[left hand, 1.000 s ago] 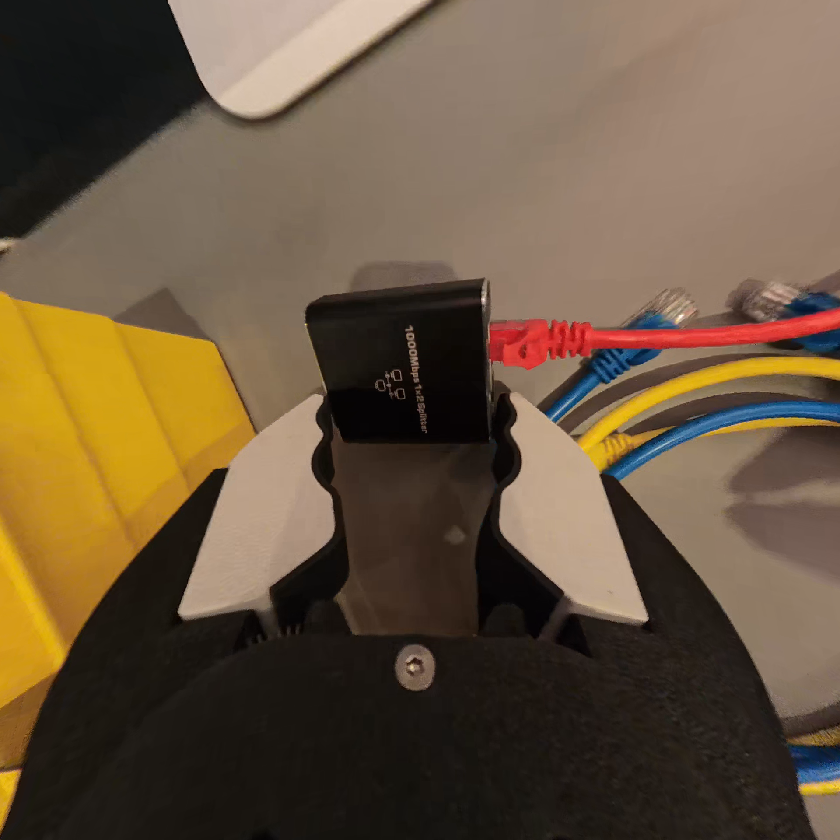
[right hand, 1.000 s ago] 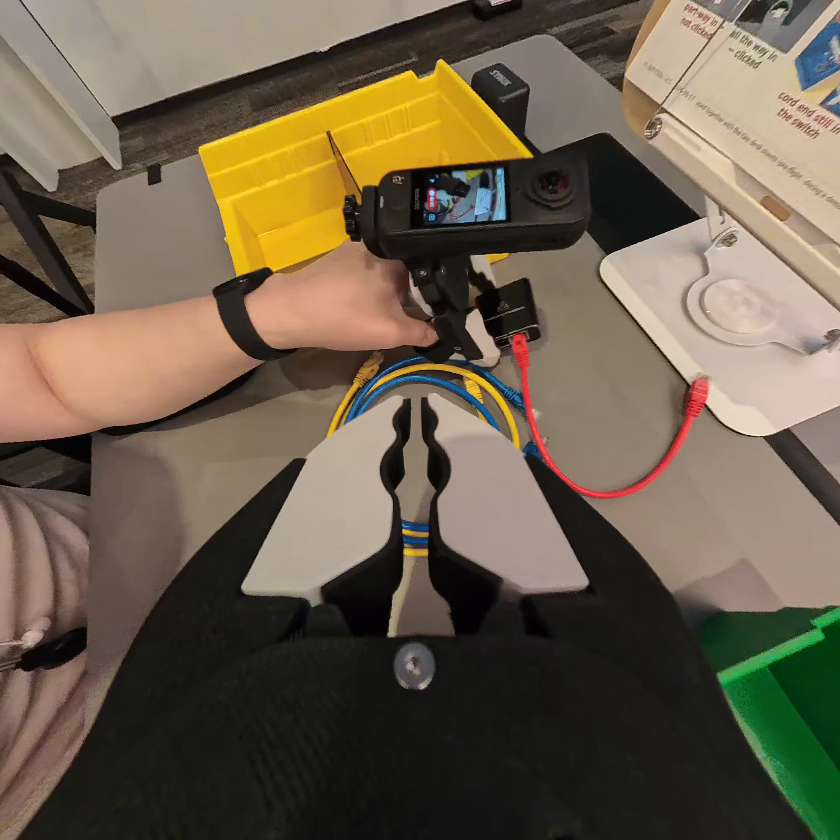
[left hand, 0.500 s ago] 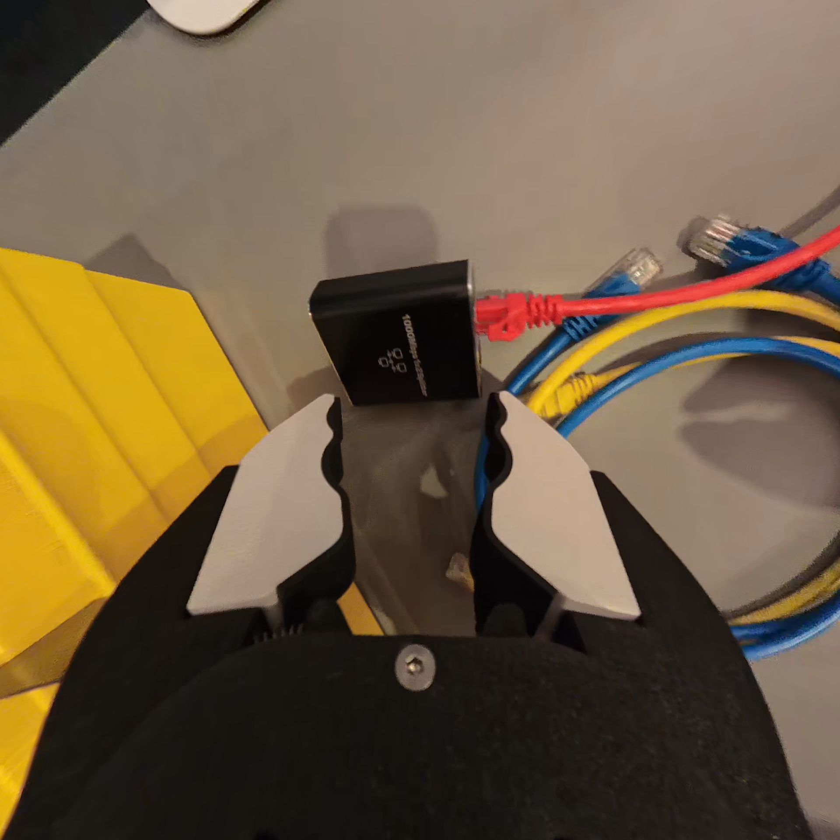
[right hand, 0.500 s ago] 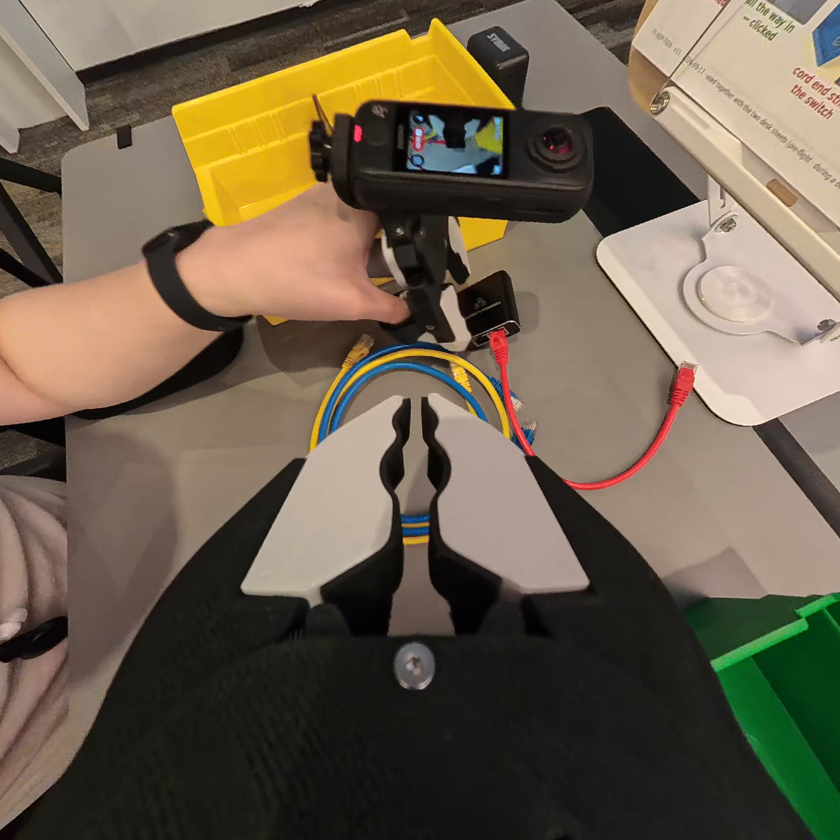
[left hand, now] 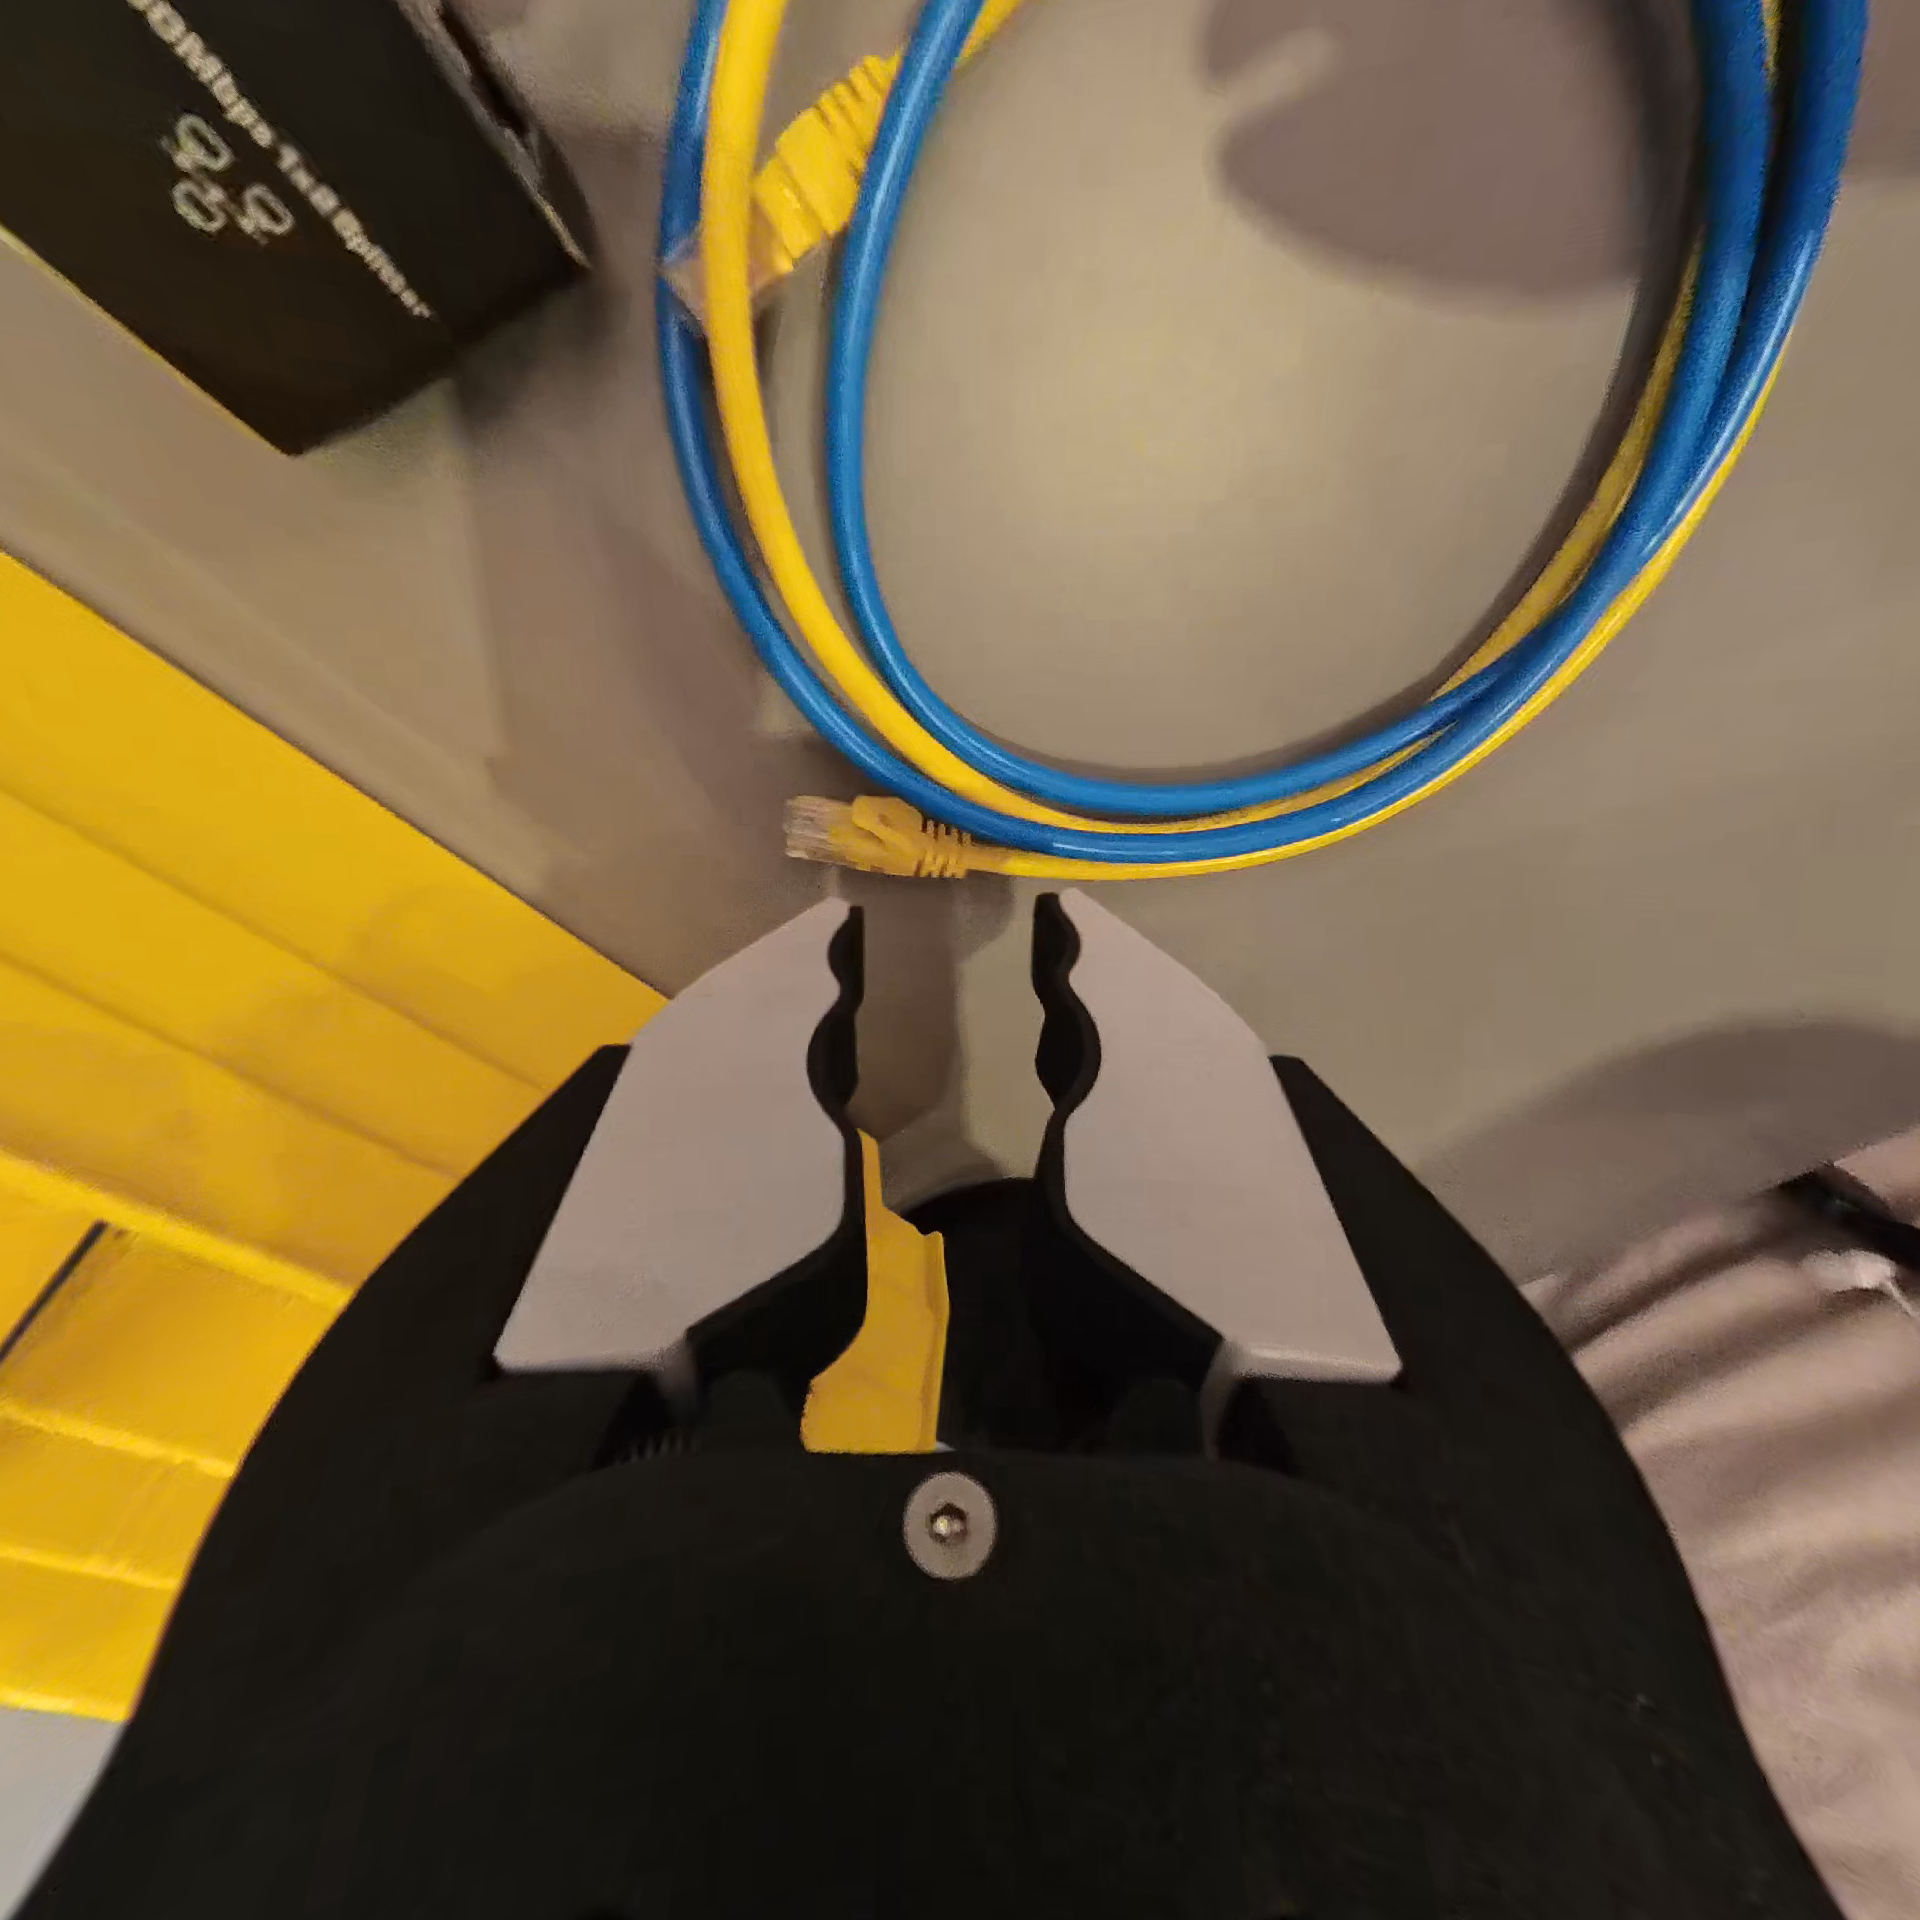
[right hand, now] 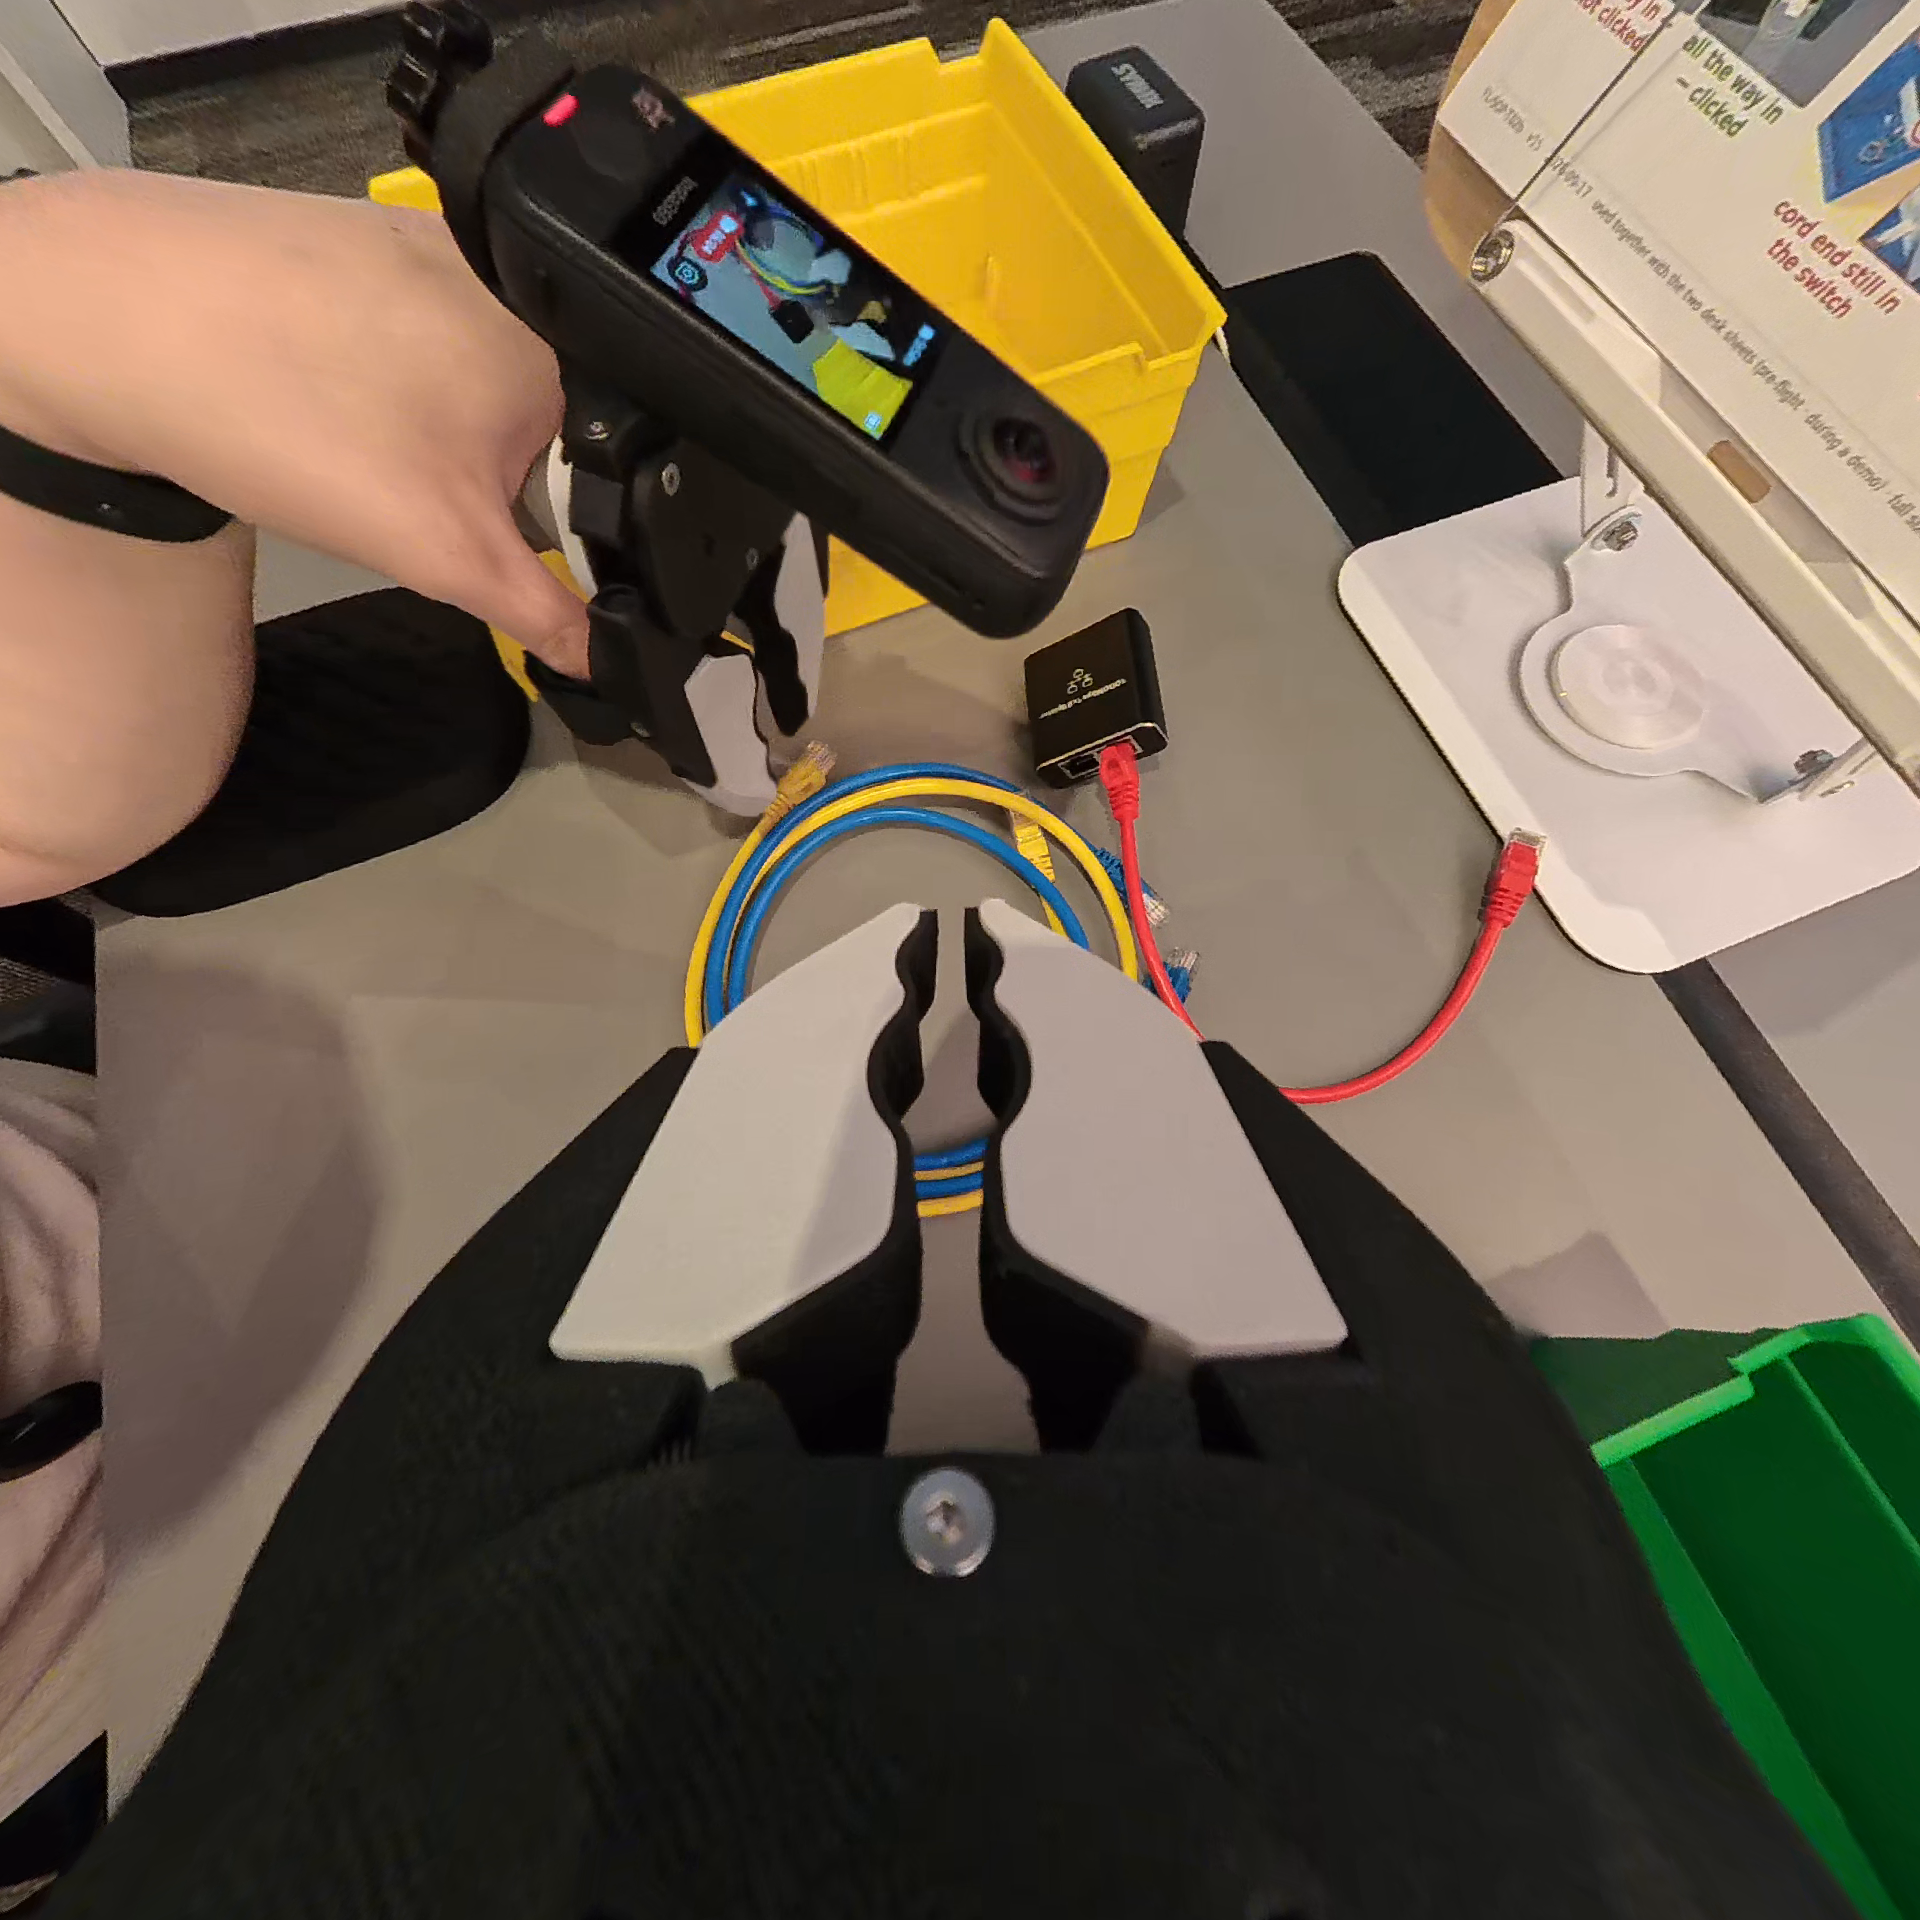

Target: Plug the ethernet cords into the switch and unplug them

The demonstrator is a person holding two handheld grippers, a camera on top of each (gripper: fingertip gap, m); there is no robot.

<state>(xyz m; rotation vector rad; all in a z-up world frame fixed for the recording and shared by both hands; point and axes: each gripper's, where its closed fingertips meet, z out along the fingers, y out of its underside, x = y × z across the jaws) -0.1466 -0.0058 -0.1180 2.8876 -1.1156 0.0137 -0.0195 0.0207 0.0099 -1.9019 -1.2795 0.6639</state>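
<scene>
While the left gripper (left hand: 945,914) is hanging with its jaws apart and empty, the yellow cord's plug (left hand: 878,836) is lying just past its tips at 12 o'clock. The switch (right hand: 1093,698) is sitting on the grey table (right hand: 520,987), the red cord (right hand: 1351,1081) plugged into its near face. At 10 o'clock the yellow bin (right hand: 1039,260) is crowding the table's edge. The right gripper (right hand: 951,920) is hovering, jaws nearly together and empty, over the coiled blue cord (right hand: 790,862).
</scene>
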